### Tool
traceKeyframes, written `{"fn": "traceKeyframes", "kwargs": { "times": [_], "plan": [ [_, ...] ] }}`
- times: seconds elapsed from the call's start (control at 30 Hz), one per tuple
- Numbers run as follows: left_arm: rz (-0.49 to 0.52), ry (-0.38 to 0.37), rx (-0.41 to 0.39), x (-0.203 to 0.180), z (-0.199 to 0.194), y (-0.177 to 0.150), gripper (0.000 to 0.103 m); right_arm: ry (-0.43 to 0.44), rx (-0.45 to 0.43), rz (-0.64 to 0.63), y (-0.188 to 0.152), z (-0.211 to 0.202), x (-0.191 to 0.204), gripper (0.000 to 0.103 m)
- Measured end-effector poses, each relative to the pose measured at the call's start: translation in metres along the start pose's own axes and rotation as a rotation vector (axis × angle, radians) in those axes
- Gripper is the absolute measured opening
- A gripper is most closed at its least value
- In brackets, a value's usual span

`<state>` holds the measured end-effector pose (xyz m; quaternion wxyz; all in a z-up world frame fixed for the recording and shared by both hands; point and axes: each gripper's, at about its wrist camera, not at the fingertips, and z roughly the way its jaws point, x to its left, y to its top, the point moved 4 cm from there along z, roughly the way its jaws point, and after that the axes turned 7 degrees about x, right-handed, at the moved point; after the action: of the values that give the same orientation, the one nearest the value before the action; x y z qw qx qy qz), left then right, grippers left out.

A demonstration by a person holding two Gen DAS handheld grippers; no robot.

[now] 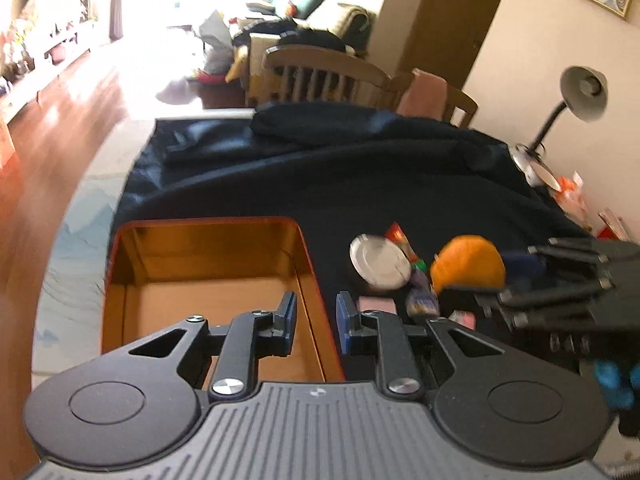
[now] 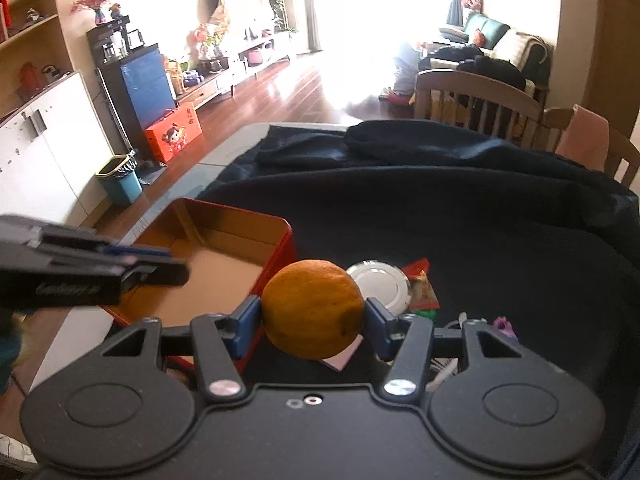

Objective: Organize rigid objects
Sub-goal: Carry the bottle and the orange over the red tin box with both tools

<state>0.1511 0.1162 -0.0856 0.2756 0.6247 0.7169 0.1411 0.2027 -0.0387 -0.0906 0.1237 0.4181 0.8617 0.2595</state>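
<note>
Blue-padded right gripper (image 2: pixel 313 314) is clamping a round orange fruit (image 2: pixel 312 314); left gripper (image 1: pixel 316 322) is carrying nothing.

Both pads of the right gripper are pressing on opposite sides of the orange fruit, holding it above the dark cloth-covered table (image 2: pixel 460 220), just beside the right wall of the open red rectangular tin box (image 2: pixel 280 248). The left gripper's jaws are standing at their narrowest with nothing between them, hanging over the box's right wall (image 1: pixel 308 280). A round silver lid (image 2: pixel 380 284) and small coloured packets (image 2: pixel 422 290) are lying on the cloth beyond the fruit, near the box.
</note>
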Motion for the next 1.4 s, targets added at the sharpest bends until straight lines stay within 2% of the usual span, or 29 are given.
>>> {"fn": "traceKeyframes", "kwargs": {
  "times": [0.1, 0.17, 0.2, 0.27, 0.3, 0.33, 0.43, 0.53, 0.77, 0.93, 1.1, 1.27, 1.4],
  "plan": [
    [-0.007, 0.004, 0.041, 0.002, 0.001, -0.014, 0.021, 0.004, 0.008, 0.001, -0.005, 0.001, -0.003, 0.055],
    [-0.02, 0.018, 0.062, 0.002, 0.001, -0.024, 0.026, 0.013, 0.013, -0.003, -0.008, 0.003, -0.004, 0.055],
    [-0.03, 0.031, 0.072, 0.001, 0.001, -0.031, 0.032, 0.02, 0.015, -0.007, -0.009, 0.003, -0.005, 0.055],
    [-0.056, 0.055, 0.082, 0.002, 0.0, -0.042, 0.051, 0.036, 0.02, -0.022, -0.01, 0.003, -0.005, 0.055],
    [-0.079, 0.066, 0.081, 0.002, -0.002, -0.048, 0.067, 0.045, 0.021, -0.033, -0.011, 0.002, -0.006, 0.055],
    [-0.103, 0.075, 0.08, 0.002, -0.003, -0.054, 0.072, 0.053, 0.023, -0.044, -0.011, 0.002, -0.006, 0.055],
    [-0.185, 0.107, 0.113, 0.003, -0.001, -0.069, 0.076, 0.077, 0.023, -0.078, -0.011, 0.001, -0.007, 0.055],
    [-0.271, 0.125, 0.163, 0.002, 0.009, -0.083, 0.076, 0.098, 0.023, -0.113, -0.011, -0.001, -0.009, 0.055],
    [-0.391, 0.152, 0.261, -0.008, 0.042, -0.103, 0.076, 0.138, 0.034, -0.166, -0.017, -0.004, -0.018, 0.055],
    [-0.403, 0.219, 0.303, -0.016, 0.059, -0.108, 0.076, 0.158, 0.037, -0.186, -0.023, -0.009, -0.024, 0.055],
    [-0.406, 0.295, 0.296, -0.021, 0.068, -0.11, 0.075, 0.172, 0.039, -0.191, -0.027, -0.011, -0.029, 0.055],
    [-0.406, 0.353, 0.277, -0.021, 0.067, -0.109, 0.055, 0.176, 0.037, -0.191, -0.028, -0.013, -0.033, 0.055],
    [-0.424, 0.344, 0.267, -0.019, 0.064, -0.109, 0.052, 0.179, 0.034, -0.184, -0.03, -0.014, -0.035, 0.055]
  ]
}}
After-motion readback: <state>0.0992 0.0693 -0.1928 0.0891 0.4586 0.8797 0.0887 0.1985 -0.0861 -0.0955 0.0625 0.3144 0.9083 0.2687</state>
